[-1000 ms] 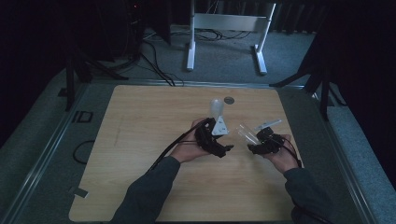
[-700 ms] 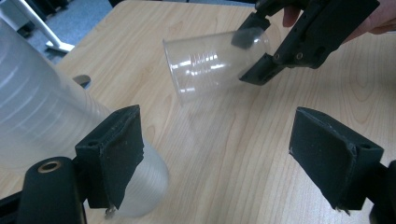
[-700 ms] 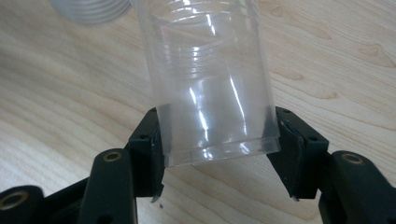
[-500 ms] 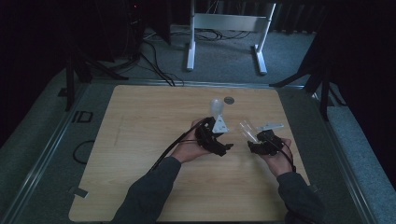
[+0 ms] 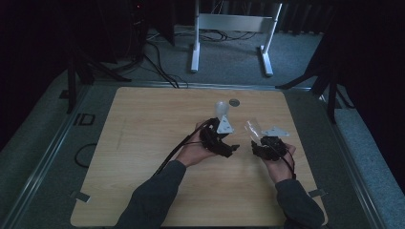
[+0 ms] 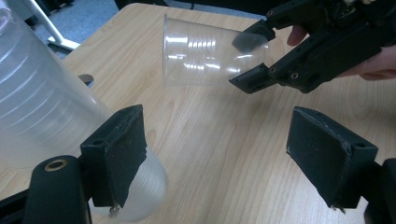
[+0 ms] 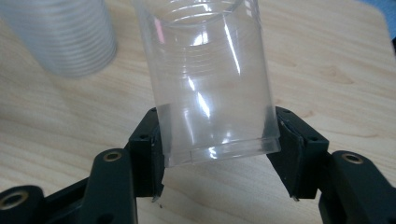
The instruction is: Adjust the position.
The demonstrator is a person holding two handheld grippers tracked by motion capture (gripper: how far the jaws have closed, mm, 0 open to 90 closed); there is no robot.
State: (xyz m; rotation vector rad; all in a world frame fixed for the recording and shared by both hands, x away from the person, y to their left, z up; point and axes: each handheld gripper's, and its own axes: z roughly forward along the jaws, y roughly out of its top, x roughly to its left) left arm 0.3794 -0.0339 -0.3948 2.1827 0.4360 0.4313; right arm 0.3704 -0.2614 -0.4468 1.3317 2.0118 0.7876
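My right gripper is shut on the base of a clear plastic cup, which lies tilted with its mouth away from the jaws. In the high view that cup sticks out up and to the left of the right gripper. A cloudy stack of cups stands on the table just outside the left jaw of my left gripper. Its jaws have just been closing, with nothing between them. The stack sits behind the left gripper in the high view. The held cup hangs ahead of the left jaws.
The wooden table has a round grommet near its far edge. Behind it on the floor stand a white metal frame and loose cables. Black cables trail from both grippers along the forearms.
The right forearm has swung a little to the left, with the clear cup still in its gripper. The left hand has kept still.
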